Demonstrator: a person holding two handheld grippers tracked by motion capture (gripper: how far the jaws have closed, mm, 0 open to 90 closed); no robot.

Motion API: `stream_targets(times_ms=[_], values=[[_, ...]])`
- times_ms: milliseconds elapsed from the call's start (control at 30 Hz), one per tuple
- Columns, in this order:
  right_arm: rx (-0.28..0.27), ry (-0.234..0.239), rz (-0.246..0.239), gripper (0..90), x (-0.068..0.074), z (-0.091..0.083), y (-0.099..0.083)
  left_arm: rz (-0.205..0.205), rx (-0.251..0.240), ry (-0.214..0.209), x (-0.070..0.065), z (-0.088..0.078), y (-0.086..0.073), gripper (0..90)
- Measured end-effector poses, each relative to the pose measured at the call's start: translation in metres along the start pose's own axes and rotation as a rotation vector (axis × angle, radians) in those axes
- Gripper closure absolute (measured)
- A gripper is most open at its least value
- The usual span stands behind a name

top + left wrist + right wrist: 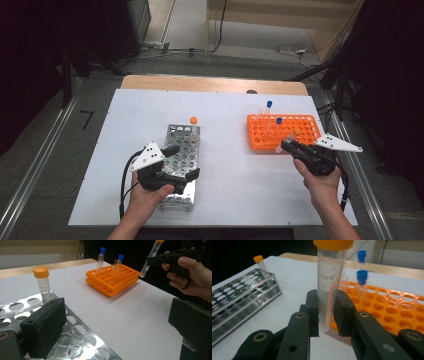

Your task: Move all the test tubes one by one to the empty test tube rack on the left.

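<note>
Grasping an orange-capped tube between clenched fingers, the right gripper holds it just above the near edge of the orange rack. Left gripper, fingers released and spread wide, rests over the metal rack, where a second orange-capped tube stands beyond its fingers.

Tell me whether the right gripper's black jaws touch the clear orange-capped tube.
Touching. In the right gripper view, the right gripper presses both black pads against the clear orange-capped tube, with no gap on either side.
</note>
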State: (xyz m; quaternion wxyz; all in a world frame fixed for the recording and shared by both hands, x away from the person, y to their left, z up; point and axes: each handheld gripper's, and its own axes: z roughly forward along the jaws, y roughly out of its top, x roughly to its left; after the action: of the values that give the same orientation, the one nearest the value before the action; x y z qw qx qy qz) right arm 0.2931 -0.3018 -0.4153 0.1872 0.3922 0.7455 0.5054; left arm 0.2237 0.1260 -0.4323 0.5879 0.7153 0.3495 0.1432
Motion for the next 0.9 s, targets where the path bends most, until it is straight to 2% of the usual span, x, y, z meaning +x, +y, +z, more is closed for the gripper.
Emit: stream_targets(times_ms=[133, 200, 900], values=[[0.011, 0.036, -0.033, 72.8, 0.014, 0.001, -0.004, 0.006, 0.004, -0.004, -0.002, 0.001, 0.001, 1.5], [0.017, 0.041, -0.039, 72.7, 0.017, 0.002, -0.005, 0.009, 0.002, -0.008, -0.004, 0.002, 0.001, 1.5], [0.077, 0.212, -0.146, 72.8, 0.078, 0.022, -0.01, 0.044, 0.003, -0.052, -0.023, 0.016, 0.008, 2.5]])
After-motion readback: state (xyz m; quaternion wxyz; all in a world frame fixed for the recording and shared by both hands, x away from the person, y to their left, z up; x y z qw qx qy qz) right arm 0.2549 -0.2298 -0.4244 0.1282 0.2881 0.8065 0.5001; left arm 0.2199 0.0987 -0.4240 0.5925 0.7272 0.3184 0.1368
